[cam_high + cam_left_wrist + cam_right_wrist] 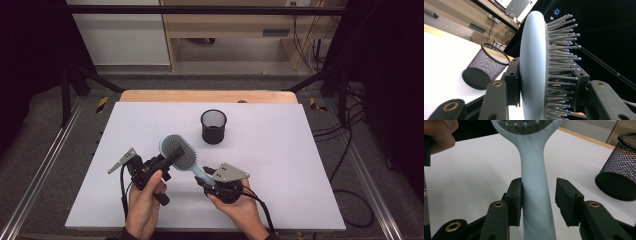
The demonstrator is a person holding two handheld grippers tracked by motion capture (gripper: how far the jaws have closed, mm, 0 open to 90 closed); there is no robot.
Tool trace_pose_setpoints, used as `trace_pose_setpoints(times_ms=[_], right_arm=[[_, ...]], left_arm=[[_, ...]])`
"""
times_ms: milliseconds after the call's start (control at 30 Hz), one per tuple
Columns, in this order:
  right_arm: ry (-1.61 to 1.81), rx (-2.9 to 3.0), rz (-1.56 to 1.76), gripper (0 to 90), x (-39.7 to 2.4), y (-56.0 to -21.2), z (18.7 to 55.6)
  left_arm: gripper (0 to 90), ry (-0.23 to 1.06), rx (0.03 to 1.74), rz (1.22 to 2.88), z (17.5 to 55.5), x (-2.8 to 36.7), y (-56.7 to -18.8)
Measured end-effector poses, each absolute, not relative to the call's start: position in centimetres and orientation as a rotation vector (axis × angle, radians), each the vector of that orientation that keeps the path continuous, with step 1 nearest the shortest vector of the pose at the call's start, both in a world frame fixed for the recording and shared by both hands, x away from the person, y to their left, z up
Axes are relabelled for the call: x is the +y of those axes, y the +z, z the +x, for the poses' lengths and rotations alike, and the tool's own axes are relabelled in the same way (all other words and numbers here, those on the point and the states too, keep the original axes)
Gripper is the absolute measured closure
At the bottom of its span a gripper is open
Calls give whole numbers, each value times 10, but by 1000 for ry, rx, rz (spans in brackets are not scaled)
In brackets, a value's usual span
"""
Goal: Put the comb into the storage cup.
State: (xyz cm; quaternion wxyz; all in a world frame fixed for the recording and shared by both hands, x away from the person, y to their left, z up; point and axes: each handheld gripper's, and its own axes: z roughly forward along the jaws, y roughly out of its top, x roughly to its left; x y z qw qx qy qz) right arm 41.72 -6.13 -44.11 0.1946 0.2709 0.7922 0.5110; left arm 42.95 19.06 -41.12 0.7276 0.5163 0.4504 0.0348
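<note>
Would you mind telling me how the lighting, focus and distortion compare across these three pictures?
High view: even, soft light on the white table top, dark surroundings, faint shadow beside the black mesh pen cup. Left gripper view: the pale blue bristled hairbrush looms close and stretched, black backdrop at right, the cup leaning from lens tilt. Right gripper view: bright table, the brush handle sharp, the near jaws slightly soft.

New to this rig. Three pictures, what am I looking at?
No robot here: a person holds a two-jaw gripper in each hand. The high view looks down on a white table; the other two come from cameras riding on each gripper. A black mesh cup stands on the table. The left gripper is clamped on the head of a pale blue hairbrush, one jaw on its back, one on the bristles. The right gripper has its jaws open around the brush handle, one pad touching, the other apart.
</note>
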Motion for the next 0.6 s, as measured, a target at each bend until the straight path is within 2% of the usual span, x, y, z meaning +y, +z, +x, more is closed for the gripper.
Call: trace_pose_setpoints(times_ms=[600], right_arm=[[1454, 2216, 752, 567, -64, -439, 416]], left_arm=[[535, 158, 1013, 1136, 433, 204, -411]])
